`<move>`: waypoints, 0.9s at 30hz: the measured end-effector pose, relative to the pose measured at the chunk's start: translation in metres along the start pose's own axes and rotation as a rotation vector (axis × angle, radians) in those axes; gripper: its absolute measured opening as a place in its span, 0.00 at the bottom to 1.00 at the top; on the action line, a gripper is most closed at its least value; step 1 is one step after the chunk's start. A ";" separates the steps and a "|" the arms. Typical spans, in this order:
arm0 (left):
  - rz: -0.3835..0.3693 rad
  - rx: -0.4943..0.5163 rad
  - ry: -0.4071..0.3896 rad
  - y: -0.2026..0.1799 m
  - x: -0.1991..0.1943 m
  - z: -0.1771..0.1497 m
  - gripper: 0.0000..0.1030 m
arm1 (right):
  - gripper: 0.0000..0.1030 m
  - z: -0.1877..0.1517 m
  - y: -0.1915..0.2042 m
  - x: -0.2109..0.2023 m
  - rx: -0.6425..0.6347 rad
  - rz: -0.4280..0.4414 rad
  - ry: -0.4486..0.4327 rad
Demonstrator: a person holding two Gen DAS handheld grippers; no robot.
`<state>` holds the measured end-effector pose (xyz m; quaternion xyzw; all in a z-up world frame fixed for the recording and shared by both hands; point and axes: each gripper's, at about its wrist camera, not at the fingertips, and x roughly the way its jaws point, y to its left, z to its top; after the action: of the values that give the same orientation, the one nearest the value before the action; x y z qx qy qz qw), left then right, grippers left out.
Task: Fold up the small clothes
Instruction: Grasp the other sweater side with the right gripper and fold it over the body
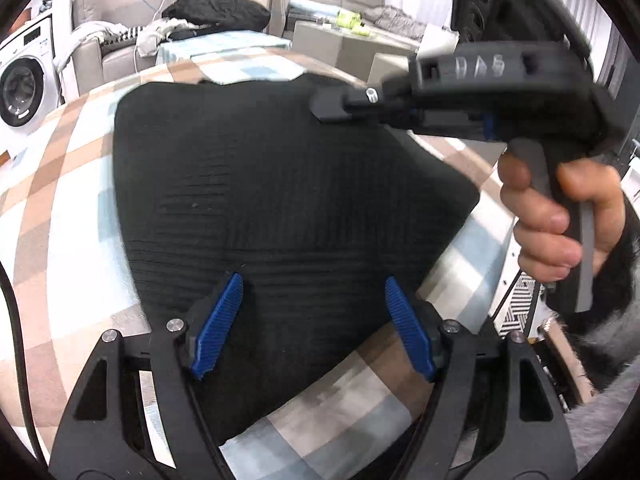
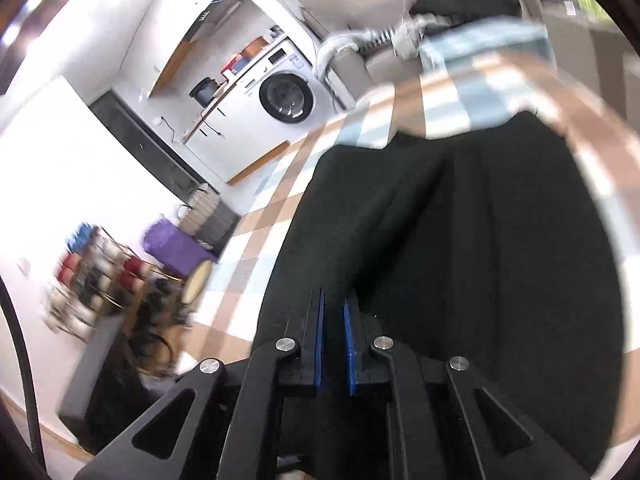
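A black ribbed garment (image 1: pixel 280 184) lies spread on a checked cloth. My left gripper (image 1: pixel 313 280) hovers over its near part, jaws wide apart, and its blue pads (image 1: pixel 218 320) touch no cloth. My right gripper (image 1: pixel 326 108), held by a hand (image 1: pixel 552 216), reaches in from the right to the garment's far right corner. In the right wrist view the right gripper (image 2: pixel 334 300) has its pads nearly together over the black garment (image 2: pixel 460 240). Creases in the fabric run toward them, so a thin layer seems pinched.
The checked cloth (image 1: pixel 68 216) in beige, white and pale blue covers the rounded work surface. Behind it stand a washing machine (image 1: pixel 24 88), a sofa with a dark heap of clothes (image 1: pixel 216 8) and a low table (image 1: pixel 352 40). A cluttered shelf (image 2: pixel 96 276) stands lower left.
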<state>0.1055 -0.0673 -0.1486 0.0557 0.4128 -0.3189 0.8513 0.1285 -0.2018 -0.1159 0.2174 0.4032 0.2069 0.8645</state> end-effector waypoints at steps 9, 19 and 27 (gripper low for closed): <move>0.006 -0.209 -0.076 0.043 -0.019 0.006 0.70 | 0.26 -0.025 -0.028 -0.006 0.147 -0.070 0.092; 0.070 -0.327 -0.068 0.082 -0.015 0.002 0.70 | 0.06 -0.050 0.003 -0.034 0.017 0.046 0.023; 0.110 -0.341 -0.032 0.091 -0.003 0.003 0.70 | 0.16 -0.048 -0.013 -0.033 0.094 -0.085 0.057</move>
<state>0.1594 0.0051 -0.1600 -0.0719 0.4436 -0.1980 0.8711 0.0739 -0.2201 -0.1309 0.2344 0.4456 0.1570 0.8496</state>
